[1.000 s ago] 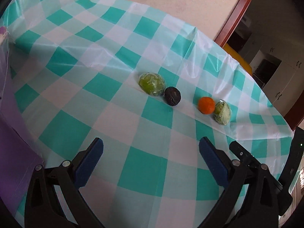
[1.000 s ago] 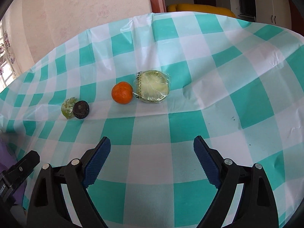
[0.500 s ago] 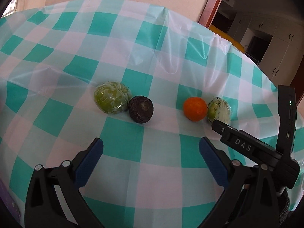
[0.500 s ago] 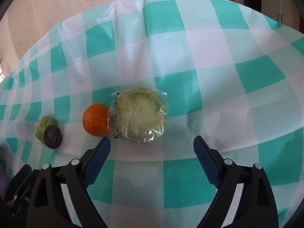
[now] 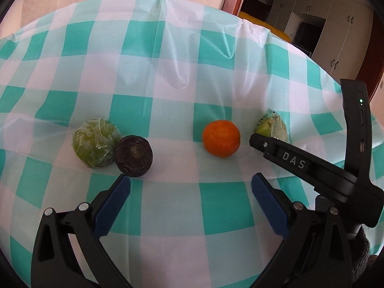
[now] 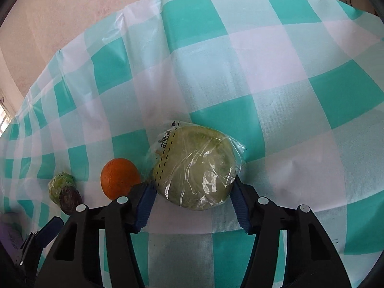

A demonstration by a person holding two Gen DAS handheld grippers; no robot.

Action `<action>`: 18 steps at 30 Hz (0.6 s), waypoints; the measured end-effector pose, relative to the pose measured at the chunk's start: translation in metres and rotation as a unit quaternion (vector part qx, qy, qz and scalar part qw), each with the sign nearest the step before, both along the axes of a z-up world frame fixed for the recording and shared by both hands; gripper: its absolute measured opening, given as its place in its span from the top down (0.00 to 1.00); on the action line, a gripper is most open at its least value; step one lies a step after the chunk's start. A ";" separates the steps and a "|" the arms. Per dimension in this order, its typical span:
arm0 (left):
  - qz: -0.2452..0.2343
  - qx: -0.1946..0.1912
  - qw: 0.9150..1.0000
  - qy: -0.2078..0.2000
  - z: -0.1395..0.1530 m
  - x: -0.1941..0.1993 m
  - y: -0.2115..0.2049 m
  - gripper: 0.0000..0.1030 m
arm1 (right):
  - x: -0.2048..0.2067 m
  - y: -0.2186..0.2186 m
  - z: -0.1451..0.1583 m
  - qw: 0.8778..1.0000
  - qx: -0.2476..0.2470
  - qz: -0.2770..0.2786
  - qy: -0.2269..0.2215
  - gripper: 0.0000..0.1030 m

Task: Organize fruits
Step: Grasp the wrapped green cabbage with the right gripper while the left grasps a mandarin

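Four fruits lie in a row on the checked cloth. In the left wrist view: a wrapped green fruit (image 5: 95, 143), a dark purple fruit (image 5: 133, 155) touching it, an orange (image 5: 221, 138), and a wrapped pale green fruit (image 5: 272, 126) partly hidden by the right gripper's body. My left gripper (image 5: 189, 190) is open, just short of the dark fruit and the orange. In the right wrist view my right gripper (image 6: 193, 193) has its blue pads on both sides of the wrapped pale green fruit (image 6: 196, 165), which rests on the cloth. The orange (image 6: 119, 177) sits just to its left.
The teal and white checked tablecloth (image 5: 168, 76) covers the table and drops off at the far edge by a pink wall (image 6: 72, 12). A doorway with cabinets (image 5: 324, 28) lies behind on the right. A purple object (image 6: 9, 236) sits at the left edge.
Both grippers moved forward toward the fruits. The right gripper's jaws narrowed from wide open to the sides of the wrapped pale green fruit. The left gripper stayed open.
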State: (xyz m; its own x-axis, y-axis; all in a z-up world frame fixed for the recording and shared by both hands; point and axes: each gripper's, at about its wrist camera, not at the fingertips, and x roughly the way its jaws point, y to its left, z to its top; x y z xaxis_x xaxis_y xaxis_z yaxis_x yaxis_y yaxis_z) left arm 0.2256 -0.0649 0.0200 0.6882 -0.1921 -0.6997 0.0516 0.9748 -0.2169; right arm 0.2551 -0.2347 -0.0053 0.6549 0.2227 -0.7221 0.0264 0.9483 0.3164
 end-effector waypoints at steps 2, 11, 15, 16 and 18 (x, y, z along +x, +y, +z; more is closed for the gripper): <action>-0.001 0.007 1.000 0.003 0.000 0.010 -0.005 0.02 | -0.005 -0.013 0.000 0.999 0.031 -0.023 -0.011 0.45; -0.019 0.063 0.997 0.032 -0.008 0.064 -0.037 0.31 | -0.010 -0.014 0.003 0.999 0.033 -0.030 -0.020 0.45; -0.039 0.071 0.996 0.028 -0.008 0.072 -0.045 0.54 | -0.006 -0.015 0.002 0.999 0.036 -0.025 -0.019 0.45; -0.041 0.076 0.996 0.026 -0.008 0.072 -0.047 0.55 | -0.004 -0.014 0.002 0.999 0.036 -0.024 -0.019 0.45; -0.035 0.072 0.996 0.024 -0.007 0.073 -0.043 0.56 | -0.003 -0.020 0.000 0.999 0.038 -0.023 -0.018 0.45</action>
State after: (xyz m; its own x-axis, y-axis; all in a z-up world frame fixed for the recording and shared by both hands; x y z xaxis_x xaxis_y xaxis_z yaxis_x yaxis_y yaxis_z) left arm 0.2988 -0.1082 0.0128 0.6410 -0.1335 -0.7559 0.1138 0.9904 -0.0785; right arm 0.2525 -0.2544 -0.0052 0.6914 0.2458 -0.6794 0.0557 0.9194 0.3894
